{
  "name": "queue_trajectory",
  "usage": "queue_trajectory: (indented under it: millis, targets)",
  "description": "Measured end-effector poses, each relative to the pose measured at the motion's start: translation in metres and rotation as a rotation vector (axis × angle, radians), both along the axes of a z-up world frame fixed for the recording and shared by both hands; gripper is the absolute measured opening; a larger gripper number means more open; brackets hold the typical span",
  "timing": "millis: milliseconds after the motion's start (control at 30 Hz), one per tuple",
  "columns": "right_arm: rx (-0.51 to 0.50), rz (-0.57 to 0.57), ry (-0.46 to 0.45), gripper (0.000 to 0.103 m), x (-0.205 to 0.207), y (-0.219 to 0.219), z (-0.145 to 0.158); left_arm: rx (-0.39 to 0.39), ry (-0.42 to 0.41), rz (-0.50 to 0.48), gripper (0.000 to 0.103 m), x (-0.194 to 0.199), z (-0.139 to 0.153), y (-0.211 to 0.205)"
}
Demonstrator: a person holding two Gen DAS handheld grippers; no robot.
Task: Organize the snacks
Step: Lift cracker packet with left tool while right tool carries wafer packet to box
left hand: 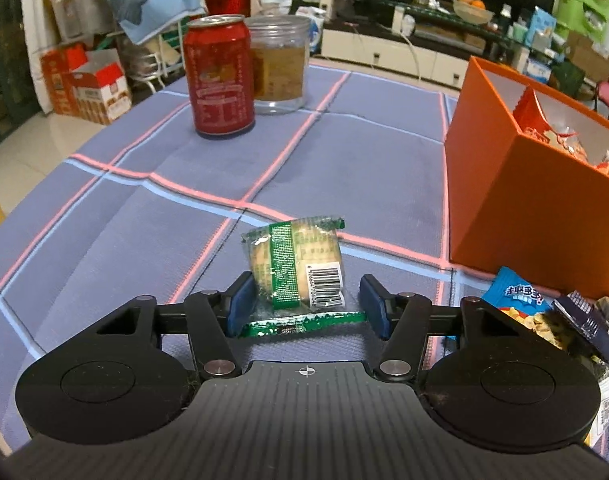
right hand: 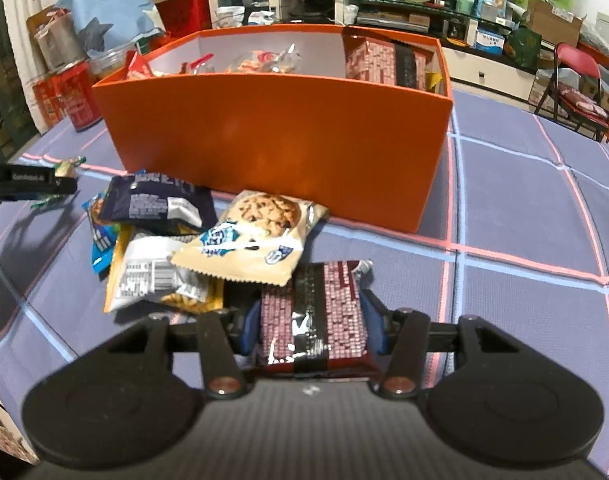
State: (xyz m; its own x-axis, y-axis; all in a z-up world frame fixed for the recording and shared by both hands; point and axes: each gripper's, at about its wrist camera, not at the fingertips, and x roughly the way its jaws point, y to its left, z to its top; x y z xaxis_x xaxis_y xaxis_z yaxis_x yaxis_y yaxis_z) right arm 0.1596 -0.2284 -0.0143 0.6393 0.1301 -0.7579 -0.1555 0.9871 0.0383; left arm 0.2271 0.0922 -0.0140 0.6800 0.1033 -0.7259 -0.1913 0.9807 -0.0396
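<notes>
Two grippers, two snack packets gripped

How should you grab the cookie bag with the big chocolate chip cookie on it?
Probably by its near crimped edge. The cookie bag lies flat, tilted on top of the snack pile, with that edge sticking out free toward the camera. Come from the near side, low, and pinch the thin seam. The far end sits close against the orange box, leaving little room there.
</notes>
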Motion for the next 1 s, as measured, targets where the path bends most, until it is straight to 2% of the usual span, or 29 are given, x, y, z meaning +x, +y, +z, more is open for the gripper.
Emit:
queue_trajectory:
  millis: [100,300,733,1000]
  targets:
    - [0.021,-0.017,0.015,0.053,0.0,-0.003,0.002,0.004,-0.007,-0.018,0.027,-0.002,0.005,-0.004]
    - [0.02,-0.049,0.028,0.053,-0.005,-0.012,0.006,0.09,-0.044,-0.053,0.026,-0.012,0.022,-0.016]
    - [0.004,-0.085,-0.036,0.053,-0.036,-0.017,0.032,0.117,-0.118,-0.092,0.027,-0.038,0.065,-0.028]
    - [0.009,-0.092,-0.077,0.053,-0.045,-0.019,0.046,0.114,-0.136,-0.122,0.027,-0.046,0.077,-0.042]
